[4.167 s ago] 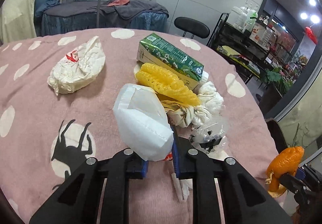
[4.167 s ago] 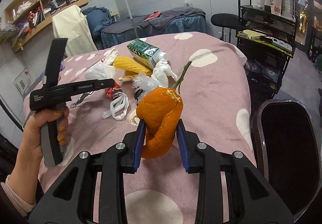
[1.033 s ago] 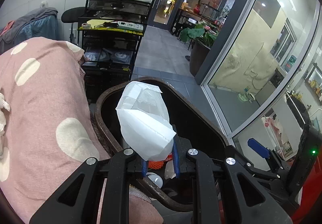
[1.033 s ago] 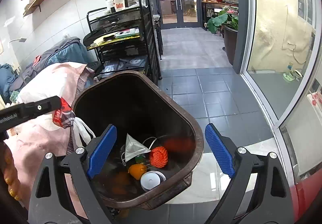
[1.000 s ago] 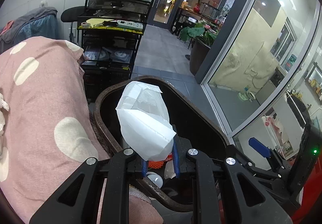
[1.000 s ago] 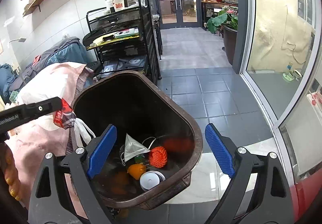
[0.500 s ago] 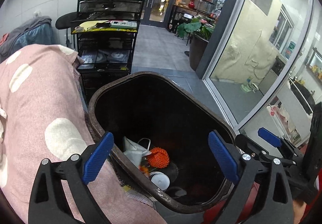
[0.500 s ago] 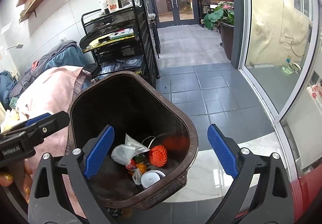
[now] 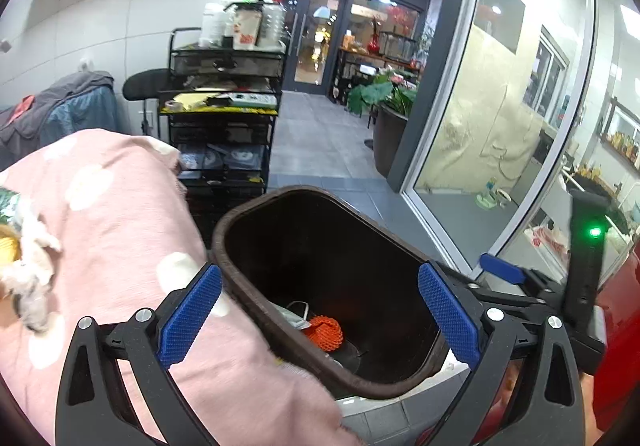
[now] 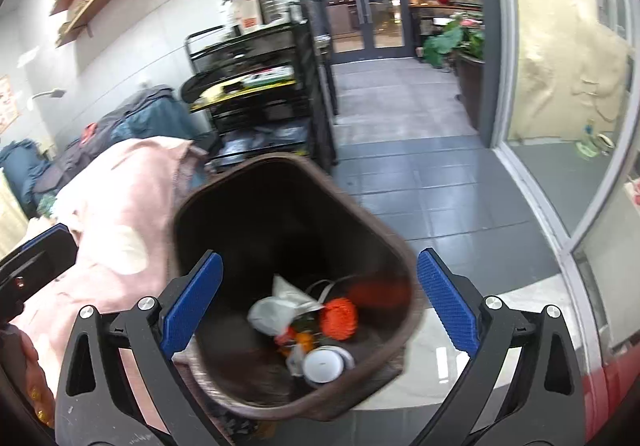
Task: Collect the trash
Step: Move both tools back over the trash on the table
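Two fisheye views look down along open grippers at a dark brown trash bin (image 9: pixel 256 310) standing on the floor beside a table draped in a pink tablecloth (image 9: pixel 120 213) with pale dots.

The right wrist view looks deeper into the bin (image 10: pixel 384 246): at the bottom lie a crumpled white bag (image 10: pixel 276 306), an orange net ball (image 10: pixel 340 318), a small orange fruit (image 10: pixel 304 340) and a round white lid (image 10: pixel 324 364). The left wrist view shows only the net ball (image 9: pixel 324 330) and a strip of pale trash under the near rim, but it alone shows white crumpled trash (image 9: pixel 30 274) lying on the cloth at the far left.

The left gripper (image 9: pixel 318 322) tilts downward over the bin's near rim, its jaws opening wide with nothing between them. The right gripper (image 10: pixel 318 306) also tilts down above the bin mouth, jaws opening, empty. Each view catches the other gripper at its edge.

The bin's left rim touches the hanging cloth. A black wire cart (image 10: pixel 260 93) stands behind it; grey tiled floor (image 10: pixel 420 173) lies open toward glass doors, with a glass wall on the right.
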The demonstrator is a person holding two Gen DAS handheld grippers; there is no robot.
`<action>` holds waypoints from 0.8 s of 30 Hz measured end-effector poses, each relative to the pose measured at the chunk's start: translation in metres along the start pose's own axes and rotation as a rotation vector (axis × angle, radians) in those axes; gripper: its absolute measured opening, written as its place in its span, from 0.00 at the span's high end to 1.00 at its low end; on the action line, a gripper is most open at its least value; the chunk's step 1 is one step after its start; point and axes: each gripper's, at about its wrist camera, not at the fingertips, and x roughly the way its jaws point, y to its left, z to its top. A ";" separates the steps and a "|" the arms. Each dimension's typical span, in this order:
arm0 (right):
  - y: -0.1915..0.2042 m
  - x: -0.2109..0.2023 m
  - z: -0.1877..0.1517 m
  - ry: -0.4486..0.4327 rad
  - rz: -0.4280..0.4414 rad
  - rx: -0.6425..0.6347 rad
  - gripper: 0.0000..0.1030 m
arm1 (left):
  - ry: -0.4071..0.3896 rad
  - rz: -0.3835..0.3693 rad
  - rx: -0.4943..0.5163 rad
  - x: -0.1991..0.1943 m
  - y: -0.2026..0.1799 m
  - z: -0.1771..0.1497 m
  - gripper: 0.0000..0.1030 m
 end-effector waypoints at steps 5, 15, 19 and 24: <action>0.033 0.005 -0.001 0.030 0.088 -0.039 0.07 | -0.033 0.025 -0.045 -0.026 0.022 -0.005 0.06; 0.122 0.006 0.000 0.114 0.343 -0.177 0.07 | -0.036 0.169 -0.095 -0.075 0.085 -0.028 0.06; 0.165 0.007 0.000 0.150 0.413 -0.270 0.07 | -0.022 0.238 -0.082 -0.096 0.119 -0.033 0.06; 0.214 0.012 -0.004 0.205 0.472 -0.373 0.07 | 0.038 0.342 -0.016 -0.109 0.164 -0.038 0.06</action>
